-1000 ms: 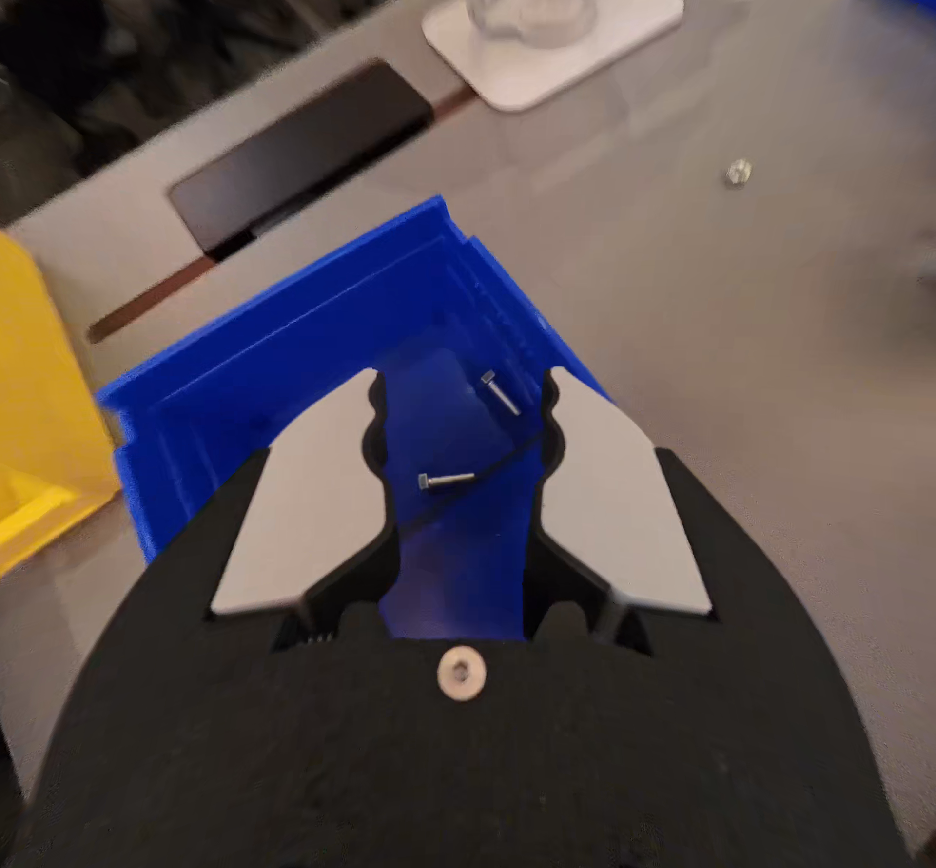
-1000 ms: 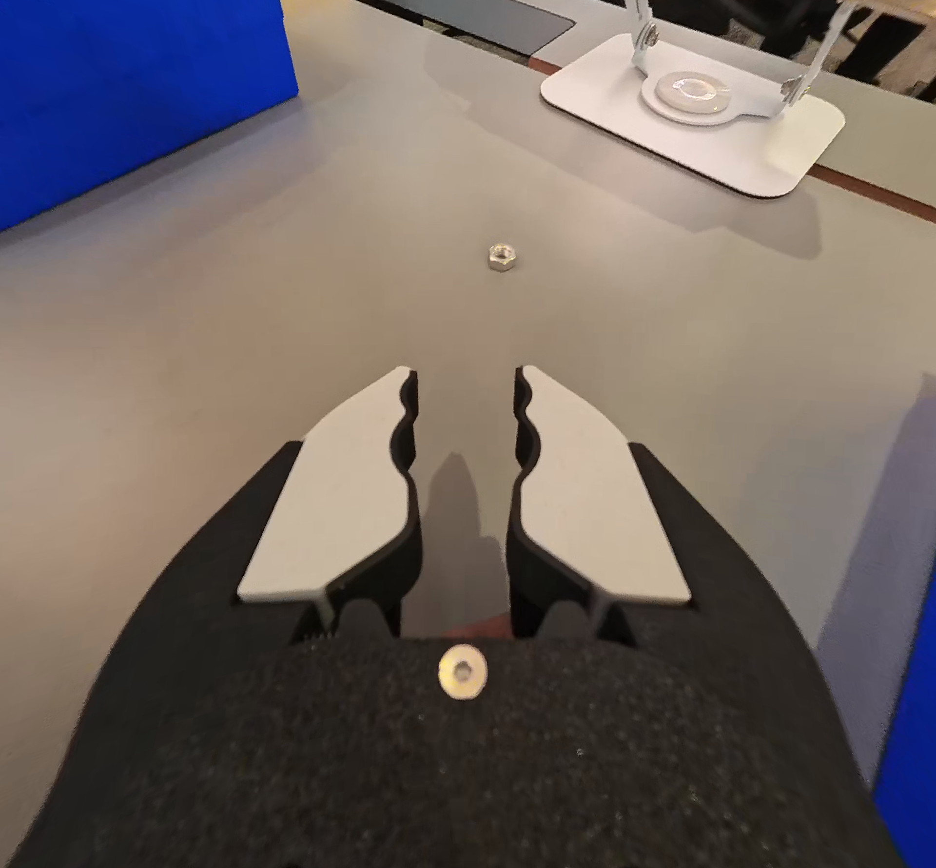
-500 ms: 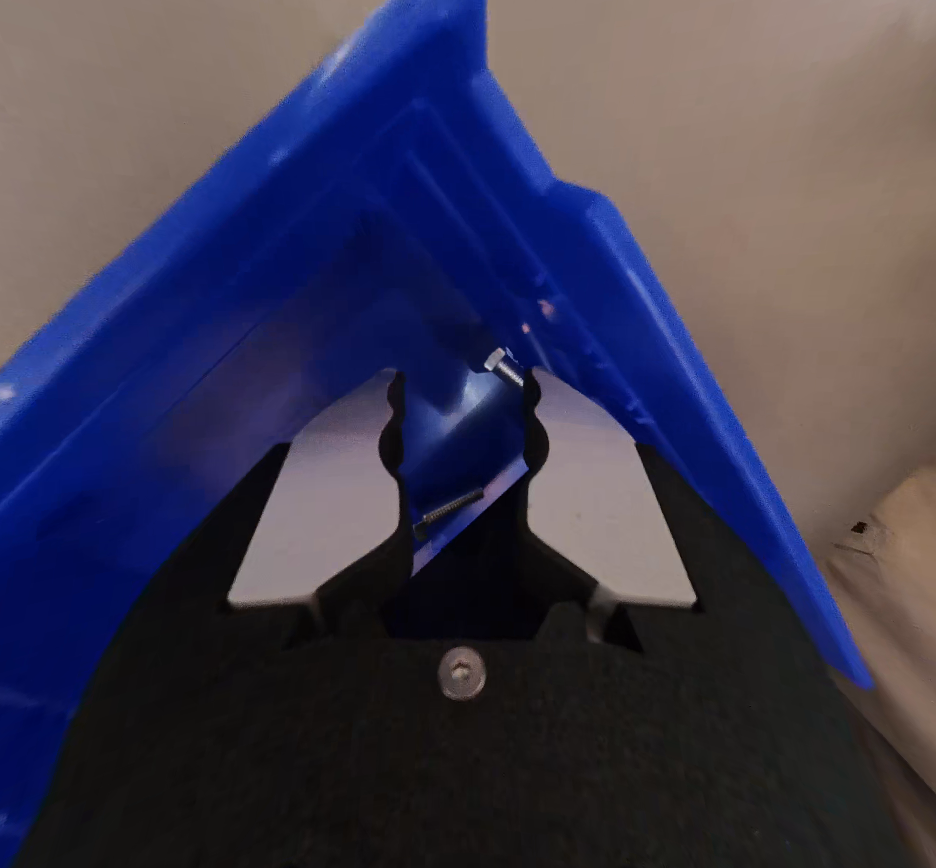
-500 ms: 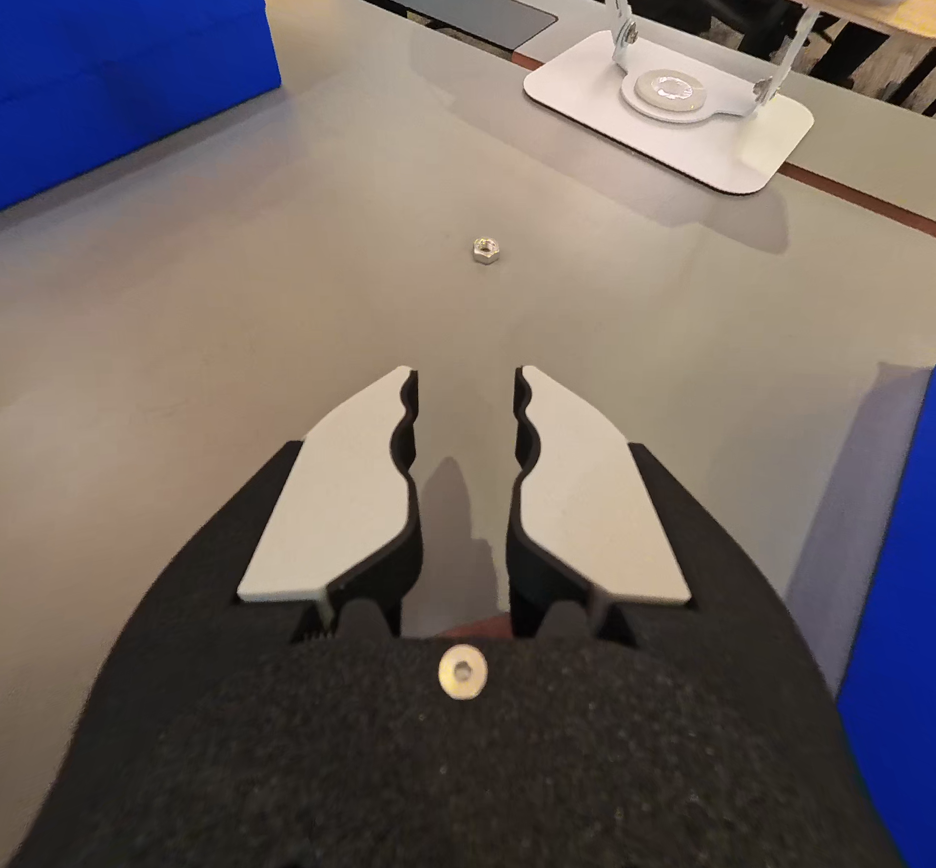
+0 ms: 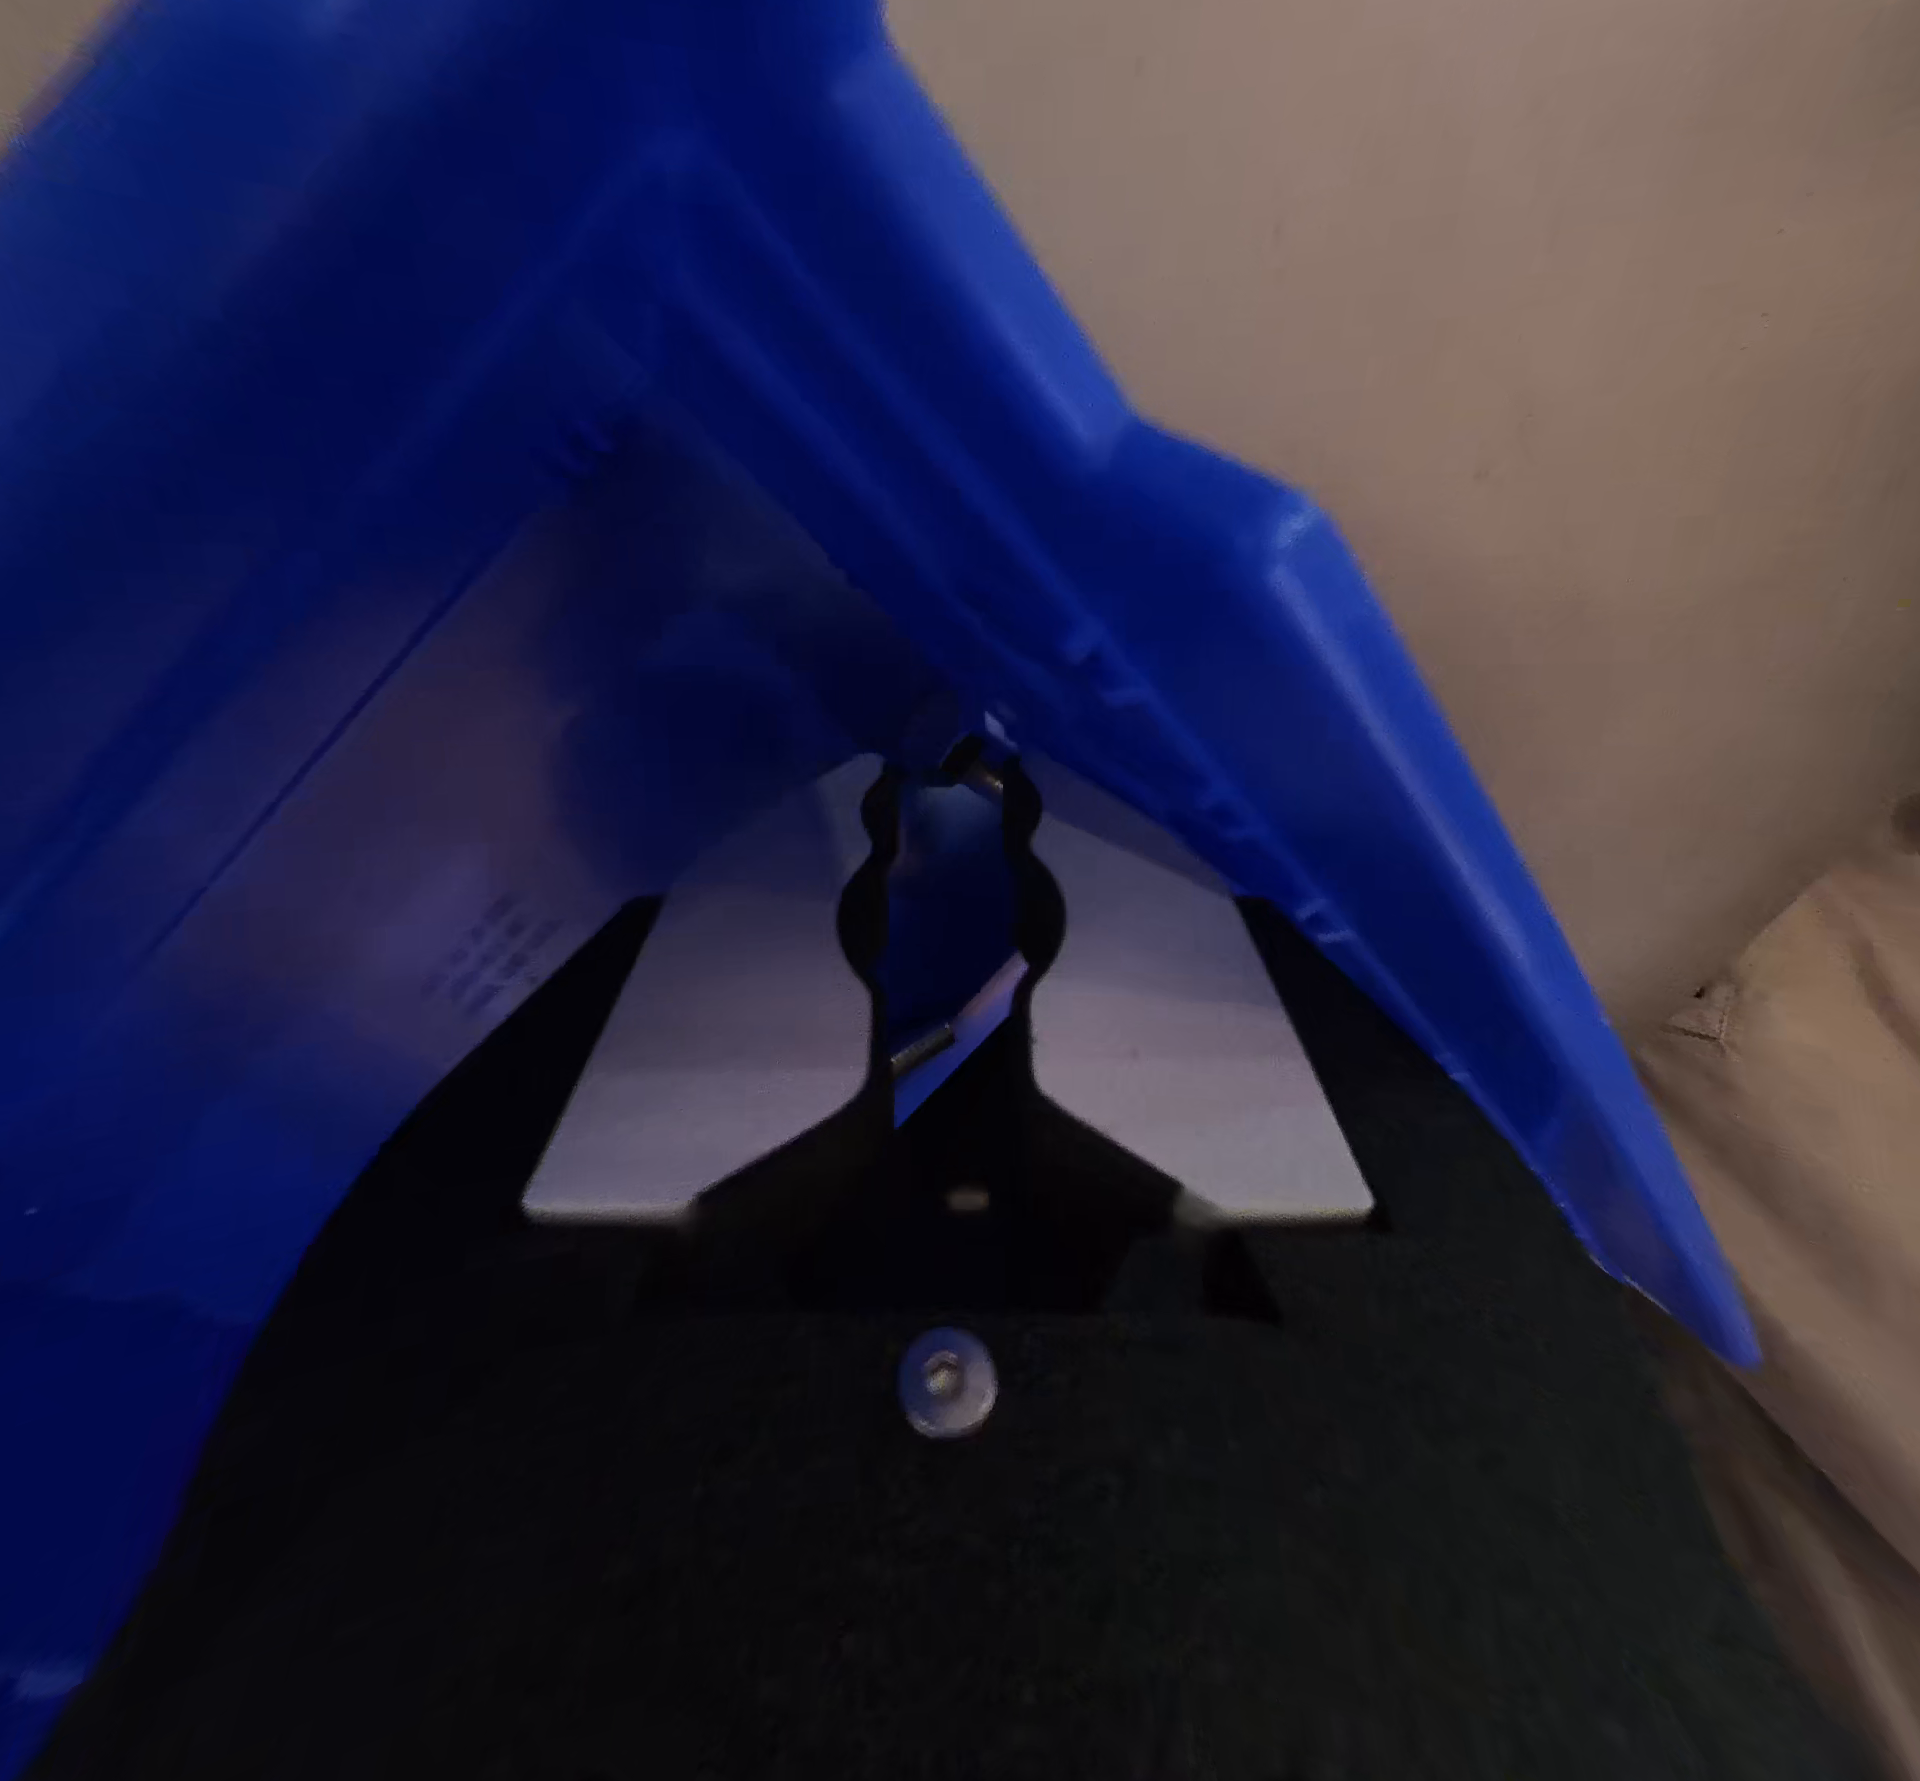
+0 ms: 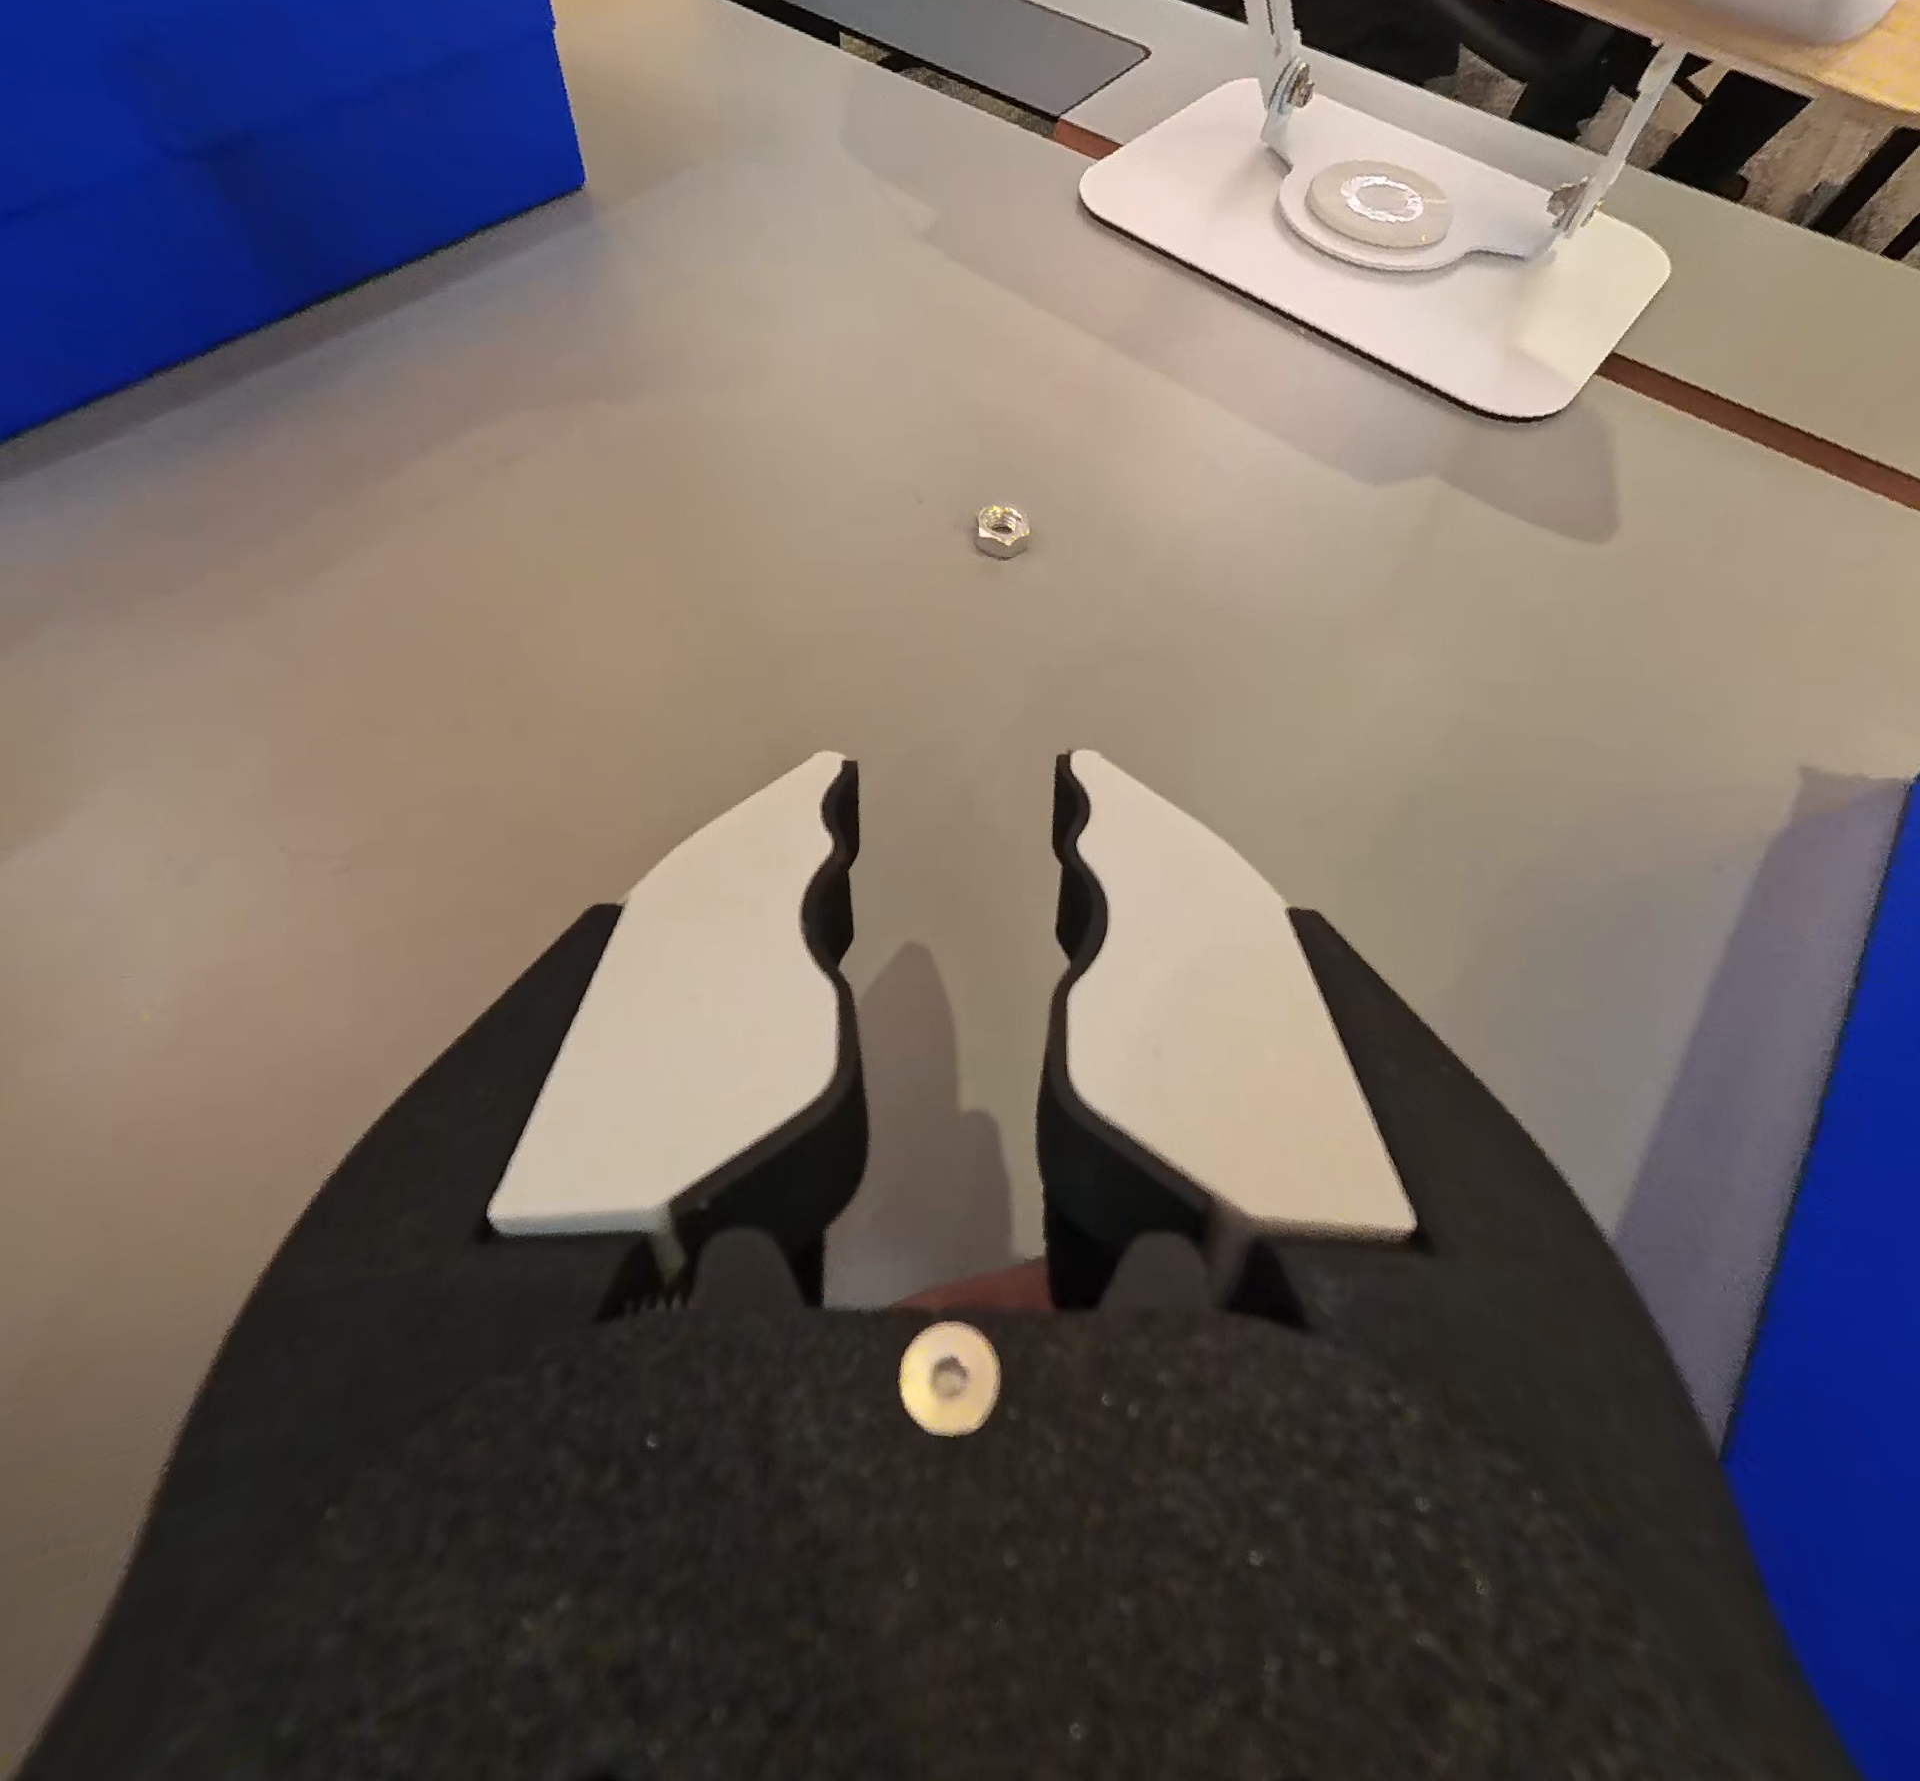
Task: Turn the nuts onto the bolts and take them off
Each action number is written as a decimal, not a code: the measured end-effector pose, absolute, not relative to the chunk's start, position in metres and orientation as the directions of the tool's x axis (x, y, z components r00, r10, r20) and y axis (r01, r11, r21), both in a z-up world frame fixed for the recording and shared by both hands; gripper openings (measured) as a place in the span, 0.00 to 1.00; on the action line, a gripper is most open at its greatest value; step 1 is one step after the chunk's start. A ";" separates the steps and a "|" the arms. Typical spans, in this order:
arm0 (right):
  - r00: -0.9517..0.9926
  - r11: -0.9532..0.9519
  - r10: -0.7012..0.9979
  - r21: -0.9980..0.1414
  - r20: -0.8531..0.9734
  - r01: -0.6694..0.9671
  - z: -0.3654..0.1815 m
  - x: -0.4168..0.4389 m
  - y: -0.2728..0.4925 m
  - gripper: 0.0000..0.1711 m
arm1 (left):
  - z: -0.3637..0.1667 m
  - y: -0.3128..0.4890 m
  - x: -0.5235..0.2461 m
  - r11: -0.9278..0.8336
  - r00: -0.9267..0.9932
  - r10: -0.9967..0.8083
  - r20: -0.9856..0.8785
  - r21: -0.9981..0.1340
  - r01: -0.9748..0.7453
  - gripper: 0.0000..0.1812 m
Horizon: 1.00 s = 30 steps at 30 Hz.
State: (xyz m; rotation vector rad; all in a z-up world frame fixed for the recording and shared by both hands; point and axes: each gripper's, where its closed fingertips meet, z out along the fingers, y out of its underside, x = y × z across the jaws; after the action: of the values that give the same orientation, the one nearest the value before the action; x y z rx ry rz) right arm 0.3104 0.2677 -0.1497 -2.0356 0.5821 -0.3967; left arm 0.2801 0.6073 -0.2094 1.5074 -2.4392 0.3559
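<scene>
In the left wrist view my left gripper (image 5: pixel 951 781) is deep inside a blue bin (image 5: pixel 520 381). Its jaws stand a narrow gap apart. A small silver bolt (image 5: pixel 975 763) lies on the bin floor right at the fingertips, by the right one. A second bolt (image 5: pixel 921 1052) shows lower down in the gap between the fingers. In the right wrist view my right gripper (image 6: pixel 956 765) is open and empty, low over the grey table (image 6: pixel 416 692). A silver hex nut (image 6: pixel 1002 533) lies flat on the table a short way ahead of its tips.
The blue bin (image 6: pixel 260 121) stands at the far left of the right wrist view. Another blue wall (image 6: pixel 1860 1160) is close on the right. A white stand (image 6: pixel 1382 277) and a black panel (image 6: pixel 914 6) are at the back of the table. About 35 cm separates my left fingertips from my right. To reach the silver hex nut (image 6: pixel 1002 533) in a straight line is about 15 cm for my right fingers, about 25 cm for my left.
My left gripper has dropped from above the blue bin down into it, and its jaws have narrowed around the far bolt. My right gripper has hardly moved.
</scene>
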 end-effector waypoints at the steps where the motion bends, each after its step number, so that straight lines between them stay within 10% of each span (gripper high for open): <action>1: 0.835 -0.438 -0.549 -0.866 0.045 -0.241 -0.149 0.310 0.268 0.21 | -0.209 0.607 0.280 0.436 -0.435 -0.835 0.338 -0.077 -0.897 0.10; 20: 0.830 -0.425 -0.557 -0.872 0.041 -0.242 -0.147 0.309 0.262 0.20 | -0.178 0.625 0.292 0.312 -0.375 -0.852 0.366 -0.221 -0.924 0.00; 30: 0.827 -0.417 -0.560 -0.878 0.044 -0.236 -0.143 0.308 0.257 0.19 | -0.197 0.623 0.297 0.185 -0.222 -0.919 0.327 -0.142 -0.972 0.19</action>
State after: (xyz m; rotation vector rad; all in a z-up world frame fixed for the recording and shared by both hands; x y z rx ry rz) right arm 0.3077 0.2569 -0.1428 -2.0097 0.5875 -0.4089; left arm 0.2966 0.6226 -0.1970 1.8442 -2.2832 0.4795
